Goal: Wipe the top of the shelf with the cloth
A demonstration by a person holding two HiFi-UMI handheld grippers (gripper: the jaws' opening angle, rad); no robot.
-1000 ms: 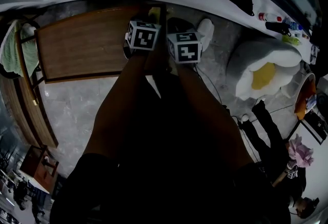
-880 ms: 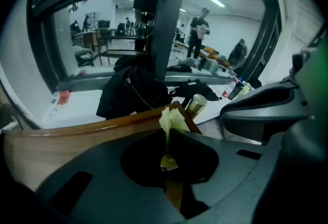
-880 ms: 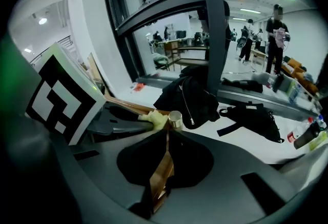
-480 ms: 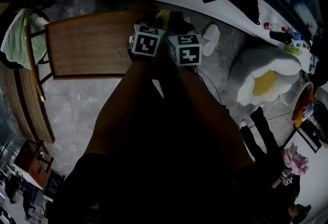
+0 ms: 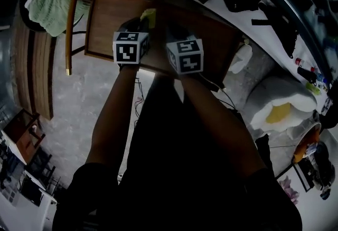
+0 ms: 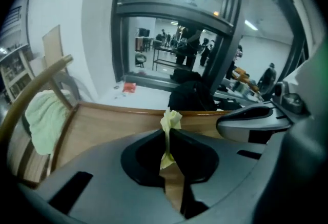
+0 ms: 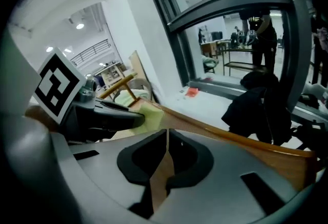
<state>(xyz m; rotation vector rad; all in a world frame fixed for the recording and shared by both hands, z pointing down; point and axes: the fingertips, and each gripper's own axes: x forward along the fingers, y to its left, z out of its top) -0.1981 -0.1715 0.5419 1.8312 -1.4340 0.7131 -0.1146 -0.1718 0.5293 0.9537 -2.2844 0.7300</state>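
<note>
Two grippers are hovering side by side over the wooden shelf top [image 5: 105, 24]. Left gripper [image 6: 167, 138] is pinching the yellow cloth [image 6: 171, 118], which is sticking up between its jaws. Right gripper [image 7: 166, 138] is clenched on nothing. Green towel [image 5: 53, 0] is hanging over a chair rail [image 5: 70, 24] at left. Dark clothing [image 6: 192, 97] is lying beyond the shelf's far edge.

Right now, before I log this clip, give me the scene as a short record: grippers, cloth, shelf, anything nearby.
left gripper: fingers shut on the yellow cloth
right gripper: fingers shut, nothing between them
yellow cloth: pinched upright, its top poking past the fingers
shelf top: brown wood, under both grippers; whether the cloth touches it cannot be told
green towel: draped on the chair at the shelf's left end
</note>
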